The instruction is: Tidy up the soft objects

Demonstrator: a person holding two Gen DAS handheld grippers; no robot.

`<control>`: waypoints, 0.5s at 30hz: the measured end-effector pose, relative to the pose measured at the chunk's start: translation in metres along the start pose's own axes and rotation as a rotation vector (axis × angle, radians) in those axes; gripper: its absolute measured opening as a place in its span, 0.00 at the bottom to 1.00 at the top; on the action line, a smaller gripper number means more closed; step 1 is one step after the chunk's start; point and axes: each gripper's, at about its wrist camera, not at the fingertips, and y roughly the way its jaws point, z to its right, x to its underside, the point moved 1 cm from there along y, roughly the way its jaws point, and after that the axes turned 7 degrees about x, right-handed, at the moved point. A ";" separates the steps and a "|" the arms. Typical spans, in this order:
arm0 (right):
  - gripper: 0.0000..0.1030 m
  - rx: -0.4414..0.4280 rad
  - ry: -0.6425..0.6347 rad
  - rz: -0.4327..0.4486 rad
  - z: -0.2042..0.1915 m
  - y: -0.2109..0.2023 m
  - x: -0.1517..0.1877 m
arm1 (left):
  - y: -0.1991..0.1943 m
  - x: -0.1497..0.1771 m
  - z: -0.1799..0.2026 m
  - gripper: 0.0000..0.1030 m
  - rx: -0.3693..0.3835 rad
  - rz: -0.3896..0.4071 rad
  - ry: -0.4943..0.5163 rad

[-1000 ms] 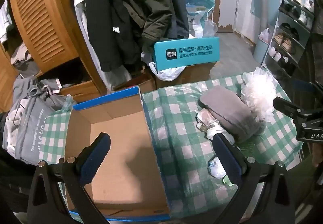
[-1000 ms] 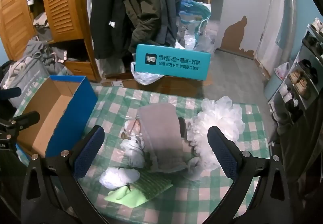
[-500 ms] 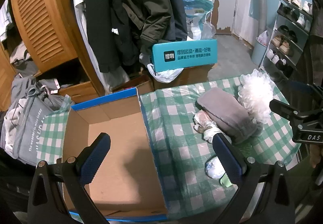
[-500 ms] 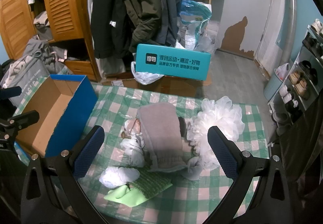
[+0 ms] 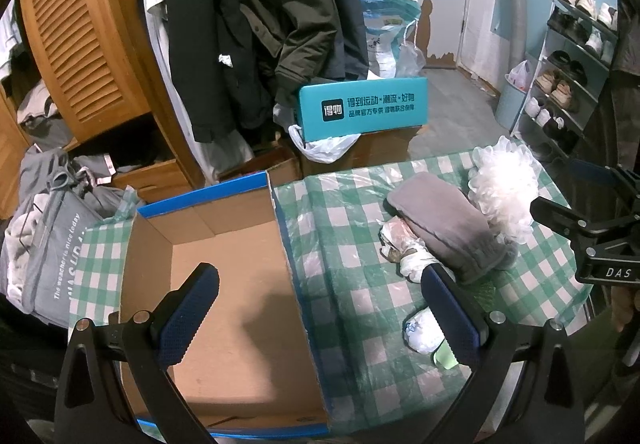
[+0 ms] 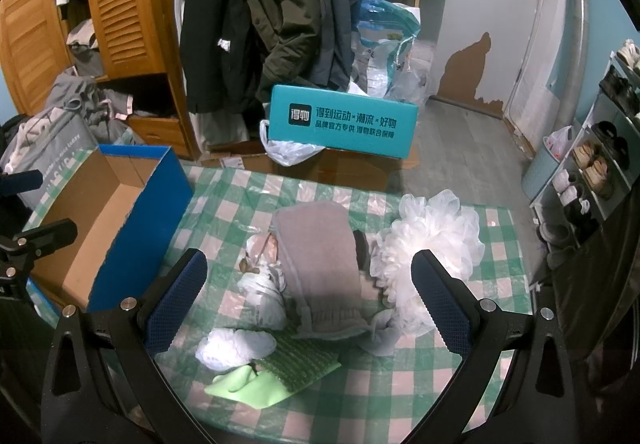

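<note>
A pile of soft things lies on the green checked tablecloth (image 6: 224, 204): a grey mitt (image 6: 320, 260) (image 5: 444, 224), a white mesh bath puff (image 6: 436, 240) (image 5: 504, 188), a white bundled cloth (image 6: 236, 348), a green scrub pad (image 6: 296, 364) and a light green cloth (image 6: 244, 388). An empty blue-edged cardboard box (image 5: 224, 284) (image 6: 120, 212) stands to the left. My left gripper (image 5: 320, 308) hovers open over the box's right wall. Wide open, my right gripper (image 6: 308, 300) hangs above the pile, holding nothing.
Beyond the table stand a teal printed box (image 6: 340, 124) on cardboard, hanging coats (image 6: 280, 4) and a wooden louvred wardrobe (image 6: 120, 4). A shoe rack (image 6: 600, 156) lines the right wall. A grey bag (image 5: 48, 244) sits left of the table.
The left gripper has drifted slightly back and up, so the box and pile sit a little lower in its view. The right gripper has barely moved. Both stay open.
</note>
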 end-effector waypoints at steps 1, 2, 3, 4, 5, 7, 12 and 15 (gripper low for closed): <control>0.98 0.000 0.000 -0.001 0.000 0.000 0.000 | 0.000 0.000 0.000 0.99 0.001 0.000 0.000; 0.98 0.000 0.000 -0.001 0.000 0.000 0.000 | 0.000 0.000 0.000 0.99 0.002 0.000 0.000; 0.98 0.000 0.001 -0.001 0.000 0.000 0.000 | 0.000 0.000 0.000 0.99 0.002 -0.001 0.000; 0.98 0.000 0.000 -0.001 0.000 0.000 0.000 | 0.000 0.000 0.000 0.99 0.001 0.000 -0.001; 0.98 0.000 0.000 -0.001 0.000 0.000 0.000 | -0.001 0.000 0.000 0.99 0.001 -0.001 0.000; 0.98 0.001 -0.001 -0.001 0.000 0.000 -0.001 | 0.000 0.000 0.000 0.99 0.001 0.000 -0.002; 0.98 0.002 0.000 -0.001 0.002 -0.003 0.000 | -0.001 0.001 0.001 0.99 -0.002 0.000 -0.004; 0.98 0.003 -0.002 0.000 0.002 -0.002 0.000 | -0.001 0.001 0.001 0.99 0.001 0.000 -0.004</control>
